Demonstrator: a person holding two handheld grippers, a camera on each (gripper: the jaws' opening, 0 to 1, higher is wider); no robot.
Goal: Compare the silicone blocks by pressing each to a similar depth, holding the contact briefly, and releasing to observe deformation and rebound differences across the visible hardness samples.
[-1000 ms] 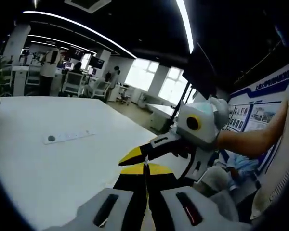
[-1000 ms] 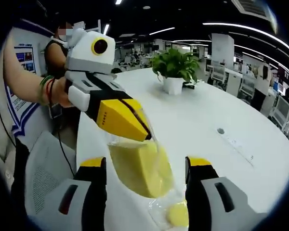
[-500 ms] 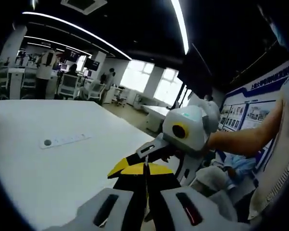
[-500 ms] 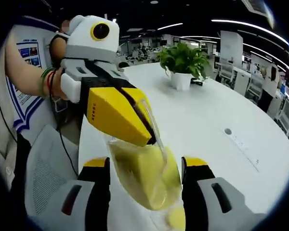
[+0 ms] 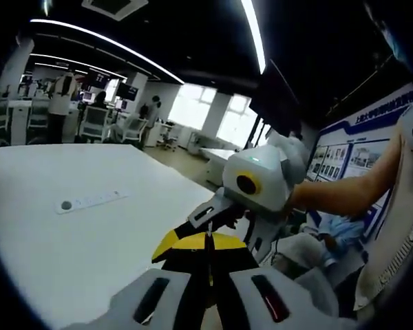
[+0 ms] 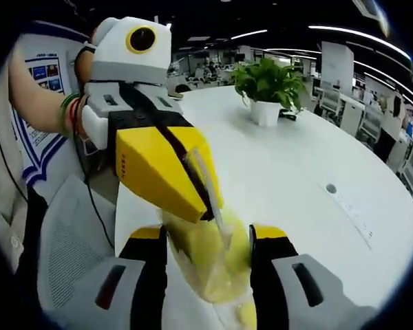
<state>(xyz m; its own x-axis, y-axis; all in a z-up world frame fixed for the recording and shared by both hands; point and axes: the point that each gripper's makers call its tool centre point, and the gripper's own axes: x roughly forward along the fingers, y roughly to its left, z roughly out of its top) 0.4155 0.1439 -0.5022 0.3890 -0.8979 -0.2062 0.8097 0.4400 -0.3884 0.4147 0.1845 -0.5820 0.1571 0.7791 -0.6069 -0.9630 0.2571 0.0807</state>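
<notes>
Between the right claw [image 6: 206,237]'s two yellow-tipped jaws, in the right gripper view, sits the yellow silicone block [image 6: 205,258] inside a clear plastic bag [image 6: 208,196]; the jaws touch its sides, pinching it. Above it the left claw [image 6: 205,210], pressed together, grips the bag's top edge and blocks the view of the block's upper part. A second, smaller yellow piece [image 6: 246,315] lies at the bottom of the bag. Behind stretches the white table [image 6: 289,165], with a potted plant [image 6: 270,88] at its far end and a white power strip [image 6: 351,206] off to the side. A person's hand with bracelets [image 6: 67,117] holds the left tool.

In the left gripper view, the left claw [image 5: 208,240] shows closed jaws, with the right claw [image 5: 166,246] just beside its tip, a power strip [image 5: 91,201] on the table [image 5: 55,234] and office chairs [image 5: 96,124] far behind.

Compared with a second ago, the right jaws have narrowed from standing clear of the block to clamping it, and the left tool now looms larger in the right gripper view.
</notes>
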